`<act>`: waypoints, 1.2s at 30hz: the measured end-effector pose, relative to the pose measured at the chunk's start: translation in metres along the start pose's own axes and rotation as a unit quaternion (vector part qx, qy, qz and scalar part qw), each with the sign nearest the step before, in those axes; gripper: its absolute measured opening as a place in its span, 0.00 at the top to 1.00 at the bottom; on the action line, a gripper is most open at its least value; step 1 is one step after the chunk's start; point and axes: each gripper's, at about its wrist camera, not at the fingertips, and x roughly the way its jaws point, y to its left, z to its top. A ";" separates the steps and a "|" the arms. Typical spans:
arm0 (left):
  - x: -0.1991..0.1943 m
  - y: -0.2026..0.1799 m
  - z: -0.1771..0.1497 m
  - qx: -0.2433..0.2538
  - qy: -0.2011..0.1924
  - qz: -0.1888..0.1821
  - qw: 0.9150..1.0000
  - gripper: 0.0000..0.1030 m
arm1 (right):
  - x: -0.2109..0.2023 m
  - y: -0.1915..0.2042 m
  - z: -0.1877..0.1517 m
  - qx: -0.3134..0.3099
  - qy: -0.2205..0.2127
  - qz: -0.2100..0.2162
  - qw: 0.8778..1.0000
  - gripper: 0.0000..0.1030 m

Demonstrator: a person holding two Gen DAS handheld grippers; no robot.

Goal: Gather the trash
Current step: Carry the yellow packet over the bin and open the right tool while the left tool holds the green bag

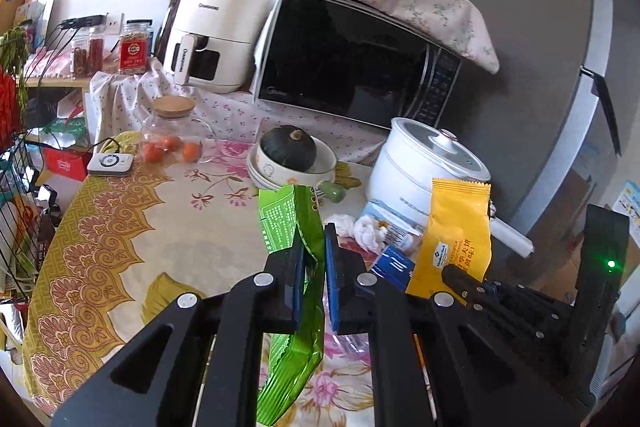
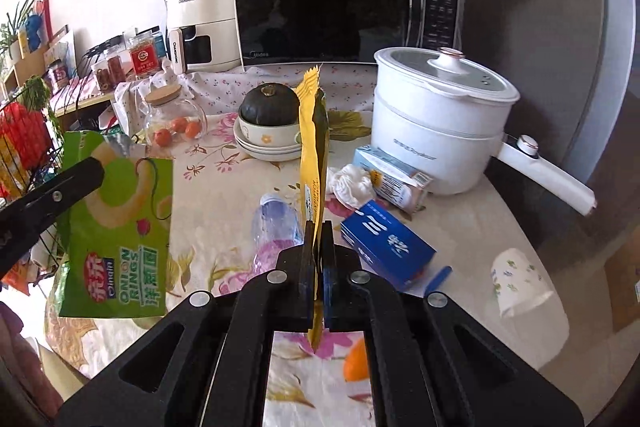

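My left gripper (image 1: 314,239) is shut on a green onion-rings snack bag (image 1: 290,223), which hangs above the flowered tablecloth (image 1: 120,219). The same green bag (image 2: 120,227) shows at the left of the right wrist view, pinched by the left gripper's dark finger (image 2: 60,187). My right gripper (image 2: 318,227) is shut on a yellow snack wrapper (image 2: 314,147), held upright and edge-on. That yellow wrapper (image 1: 456,227) appears face-on in the left wrist view. On the table lie a clear plastic bottle (image 2: 276,223), a blue box (image 2: 388,247), crumpled white tissue (image 2: 352,183) and a pale carton (image 2: 392,175).
A white electric pot (image 2: 440,119) with a long handle stands right. A dark squash in stacked bowls (image 2: 268,123) sits mid-table, with a glass jar of tomatoes (image 2: 172,119) to its left. Microwave (image 2: 340,7) and air fryer (image 2: 200,23) line the back. A paper cup (image 2: 516,279) and an orange (image 2: 356,363) lie near.
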 end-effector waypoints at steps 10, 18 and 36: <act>-0.018 -0.022 -0.025 -0.002 -0.001 -0.016 1.000 0.91 | -0.035 -0.016 -0.025 0.031 -0.010 -0.020 0.999 0.99; -0.037 -0.038 -0.047 -0.013 0.002 -0.043 0.999 0.91 | -0.061 -0.028 -0.048 0.040 -0.012 -0.046 0.998 0.99; -0.084 -0.091 -0.108 -0.016 0.033 -0.099 0.994 0.91 | -0.124 -0.057 -0.108 0.070 -0.010 -0.074 0.995 0.98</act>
